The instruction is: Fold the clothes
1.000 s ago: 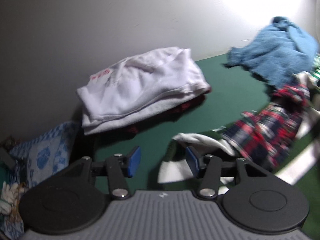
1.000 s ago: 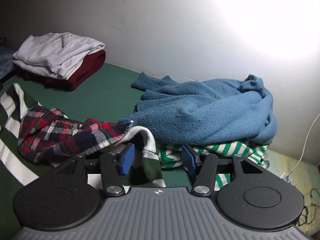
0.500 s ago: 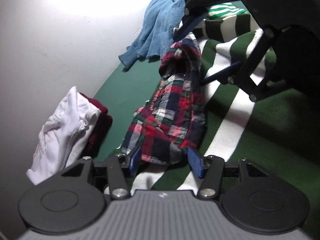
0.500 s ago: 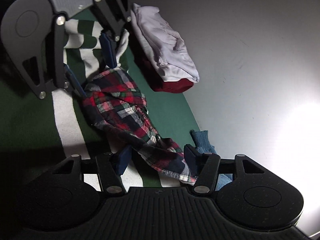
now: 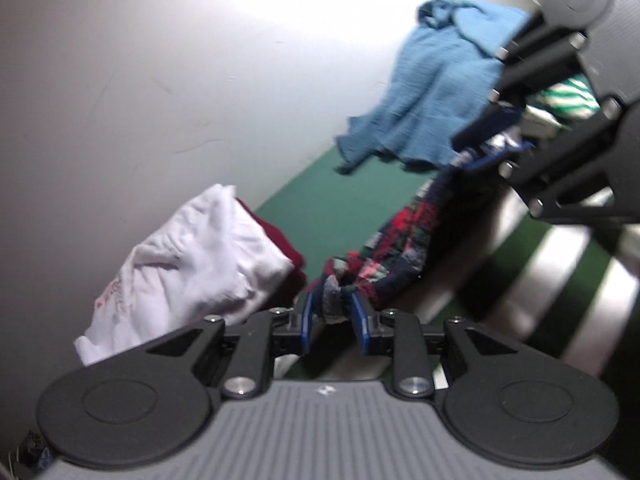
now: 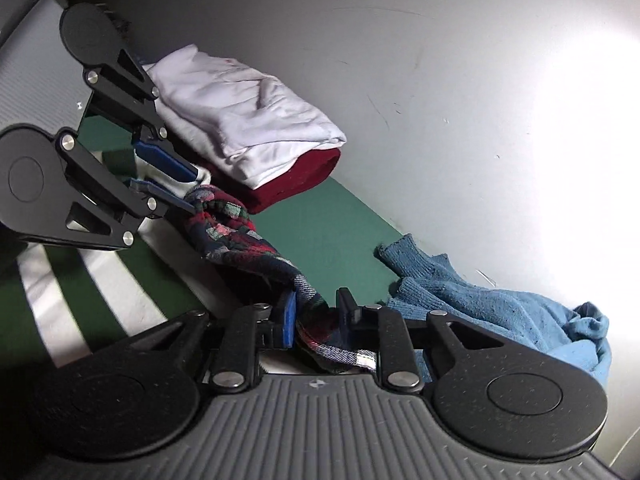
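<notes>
While both closing, left hand-held gripper [image 5: 332,314] and right hand-held gripper [image 6: 316,316] each on plaid shirt [image 6: 244,240] ends

Black hand-held gripper [image 5: 333,317] w/ blue pads, silver screws, grey ribbed body.

1. left hand-held gripper [image 5: 331,316] points down at a slant, its jaws closing, with one bunched end of the plaid shirt [image 5: 400,256] between the blue pads.
2. right hand-held gripper [image 6: 316,316] also points down at a slant, its jaws closing, with the other end of the plaid shirt between its pads.
3. each shows in the other's view, rolled to a tilt: the right one at upper right of the left view, the left one at upper left of the right view.
4. the two face each other along the shirt.
</notes>
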`<state>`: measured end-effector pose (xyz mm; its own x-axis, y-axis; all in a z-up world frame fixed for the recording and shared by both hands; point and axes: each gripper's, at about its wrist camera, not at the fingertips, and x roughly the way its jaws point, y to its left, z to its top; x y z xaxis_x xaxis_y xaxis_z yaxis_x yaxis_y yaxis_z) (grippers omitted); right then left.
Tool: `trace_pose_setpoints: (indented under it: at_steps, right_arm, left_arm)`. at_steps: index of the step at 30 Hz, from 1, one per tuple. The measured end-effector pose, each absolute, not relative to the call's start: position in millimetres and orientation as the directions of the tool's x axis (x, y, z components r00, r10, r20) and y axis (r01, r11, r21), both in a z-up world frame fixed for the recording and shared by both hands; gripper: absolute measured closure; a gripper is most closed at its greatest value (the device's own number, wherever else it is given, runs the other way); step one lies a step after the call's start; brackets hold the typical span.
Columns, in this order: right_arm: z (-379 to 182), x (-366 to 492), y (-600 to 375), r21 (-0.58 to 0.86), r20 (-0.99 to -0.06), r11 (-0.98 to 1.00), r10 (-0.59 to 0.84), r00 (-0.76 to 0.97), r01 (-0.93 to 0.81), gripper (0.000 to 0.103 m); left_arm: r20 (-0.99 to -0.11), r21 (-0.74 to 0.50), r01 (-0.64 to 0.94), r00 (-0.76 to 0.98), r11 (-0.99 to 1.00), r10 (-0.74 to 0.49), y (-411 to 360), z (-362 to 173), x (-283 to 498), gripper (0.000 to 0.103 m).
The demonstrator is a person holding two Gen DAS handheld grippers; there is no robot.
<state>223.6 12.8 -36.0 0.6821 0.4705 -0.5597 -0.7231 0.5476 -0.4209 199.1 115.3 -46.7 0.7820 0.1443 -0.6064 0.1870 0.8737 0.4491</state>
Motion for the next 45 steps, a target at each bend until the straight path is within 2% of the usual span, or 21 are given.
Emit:
trace_pose_setpoints:
  at_steps: [8,12,15,18,21,23,27,29,32,35,38,39,43,45]
  right_arm:
    - [-51.3,265.9,34.7,-0.403,-0.552,0.633,0.408,0.727,-0.661,0.081]
    - [-65.0,292.4,41.3,-0.373,-0.583,0.678,0.359,0.729,-0.633,0.08]
    - [-80.9,312.6,46.0,-0.324,-0.641,0.722,0.308,0.703,-0.611,0.078]
    - [-94.8,321.0,50.8,-0.327,-0.654,0.736,0.277,0.704,-0.593,0.076]
    - [-84.5,315.9,44.8,-0.317,-0.634,0.752,0.285,0.719,-0.578,0.076]
    - [-63.3,306.0,32.1,-0.287,-0.612,0.769,0.311,0.727,-0.571,0.075]
    - [-17.4,261.7,-8.2,-0.239,-0.557,0.783,0.374,0.741,-0.575,0.054]
    - [0.5,230.9,-33.3,-0.221,-0.534,0.793,0.388,0.751,-0.568,0.053]
    - [15.3,183.7,-71.0,-0.198,-0.519,0.808,0.394,0.758,-0.556,0.048]
    - [9.2,136.7,-102.7,-0.144,-0.57,0.825,0.382,0.727,-0.546,0.031]
    - [-11.3,100.6,-118.4,-0.088,-0.661,0.834,0.36,0.658,-0.545,0.034]
    - [-17.9,89.3,-123.8,-0.07,-0.682,0.841,0.353,0.641,-0.537,0.038]
    - [-35.6,44.6,-145.3,-0.112,-0.695,0.87,0.277,0.663,-0.481,0.041]
    - [-42.4,32.5,-157.2,-0.133,-0.708,0.89,0.222,0.671,-0.435,0.041]
  left_arm:
    - [-0.652,0.366,0.119,0.74,0.923,0.163,135.4,-56.1,244.6,0.074]
    - [-0.687,0.329,0.089,0.706,0.94,0.174,139.4,-71.4,264.5,0.073]
    - [-0.705,0.333,0.075,0.681,0.94,0.196,136.0,-86.0,274.9,0.069]
    - [-0.698,0.359,0.066,0.681,0.931,0.221,131.0,-91.6,275.7,0.068]
    - [-0.691,0.356,0.065,0.69,0.932,0.216,134.2,-81.4,264.7,0.066]
    - [-0.68,0.352,0.053,0.701,0.935,0.216,143.1,-67.6,249.0,0.066]
    - [-0.658,0.357,0.016,0.714,0.934,0.239,150.4,-37.8,199.1,0.062]
    - [-0.656,0.343,0.001,0.716,0.939,0.239,151.3,-25.3,164.4,0.054]
    - [-0.669,0.331,-0.011,0.702,0.944,0.243,146.8,-18.6,109.5,0.054]
    - [-0.693,0.317,-0.02,0.678,0.948,0.247,139.4,-20.4,55.6,0.053]
    - [-0.732,0.293,-0.026,0.638,0.956,0.241,129.8,-31.8,6.6,0.051]
    - [-0.738,0.296,-0.022,0.63,0.955,0.243,125.5,-36.0,-7.6,0.049]
    - [-0.752,0.327,0.001,0.606,0.945,0.26,107.0,-53.5,-60.2,0.031]
    - [-0.755,0.349,0.01,0.595,0.937,0.274,101.4,-62.6,-77.2,0.03]
